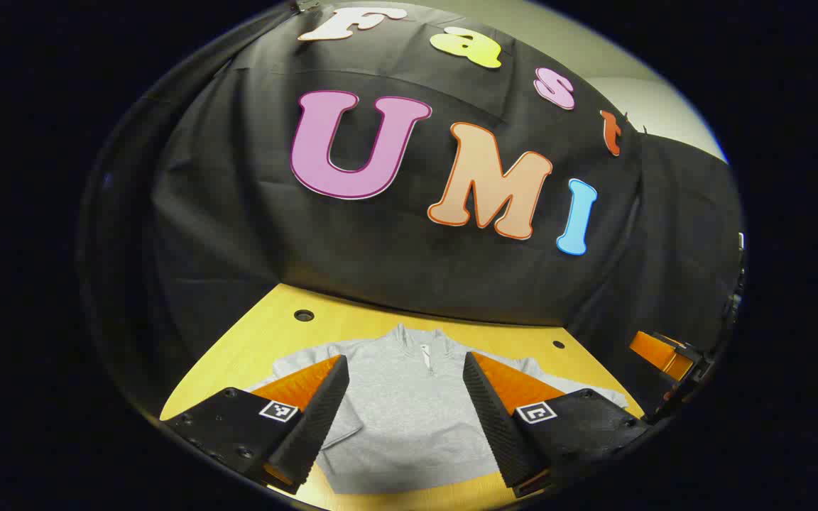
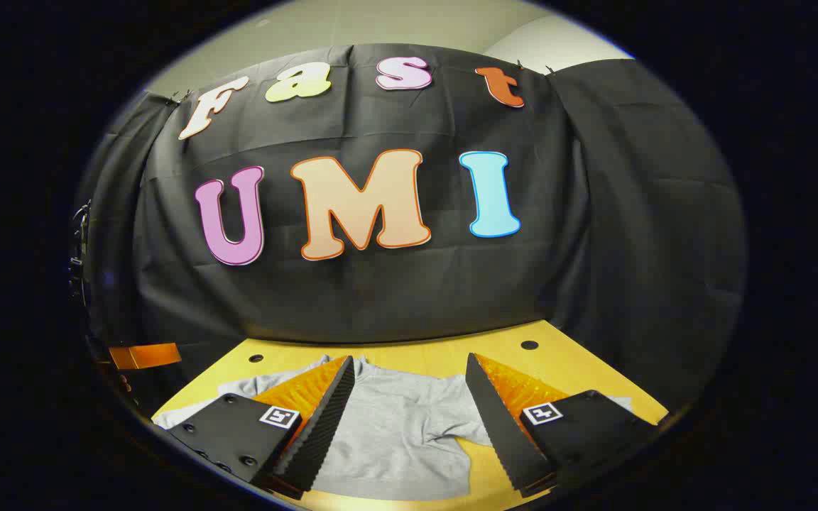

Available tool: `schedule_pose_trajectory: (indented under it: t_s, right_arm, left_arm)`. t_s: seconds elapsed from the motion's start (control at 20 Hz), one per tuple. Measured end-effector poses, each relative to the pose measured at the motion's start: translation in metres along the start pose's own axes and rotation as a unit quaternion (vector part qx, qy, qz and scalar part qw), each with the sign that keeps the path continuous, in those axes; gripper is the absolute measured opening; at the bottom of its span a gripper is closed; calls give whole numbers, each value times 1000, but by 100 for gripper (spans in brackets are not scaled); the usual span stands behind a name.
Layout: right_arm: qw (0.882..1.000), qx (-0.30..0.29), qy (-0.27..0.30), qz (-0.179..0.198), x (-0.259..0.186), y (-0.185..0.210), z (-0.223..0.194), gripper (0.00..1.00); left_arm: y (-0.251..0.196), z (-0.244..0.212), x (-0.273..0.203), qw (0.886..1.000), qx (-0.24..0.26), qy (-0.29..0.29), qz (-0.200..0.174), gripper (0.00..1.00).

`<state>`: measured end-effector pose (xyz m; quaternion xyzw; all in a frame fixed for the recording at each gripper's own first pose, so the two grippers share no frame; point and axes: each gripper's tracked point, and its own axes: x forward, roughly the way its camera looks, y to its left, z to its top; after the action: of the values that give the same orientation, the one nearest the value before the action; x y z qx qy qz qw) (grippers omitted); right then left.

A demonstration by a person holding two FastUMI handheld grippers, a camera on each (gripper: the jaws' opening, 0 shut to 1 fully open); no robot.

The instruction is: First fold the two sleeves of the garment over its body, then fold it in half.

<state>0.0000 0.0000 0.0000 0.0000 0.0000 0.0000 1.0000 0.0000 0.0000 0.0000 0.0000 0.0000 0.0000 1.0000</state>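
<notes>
Left gripper [image 1: 405,397] and right gripper [image 2: 409,401] both hover with fingers spread wide, nothing between them, above the grey zip-neck sweatshirt [image 1: 409,419] lying flat on the yellow wooden table [image 1: 352,323], collar toward the black cloth wall. Judged soft, light and limp, likely to sag and wrinkle; best pinched at a sleeve [image 2: 238,387] cuff. No containers present.

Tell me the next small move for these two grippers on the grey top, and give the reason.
Probably lower the left gripper toward a sleeve's end and close on it. The grey garment lies flat on the yellow table, both sleeves apparently unfolded, and both the left and the right gripper hover open above it, holding nothing. Sleeves come first.
</notes>
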Motion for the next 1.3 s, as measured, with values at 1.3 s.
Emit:
schedule_pose_trajectory:
  t_s: [1.3]
  right_arm:
    - [986,-15,62,-151,7,-169,-38,98]
  left_arm:
    - [-4,-10,-3,1000,7,14,15,95]
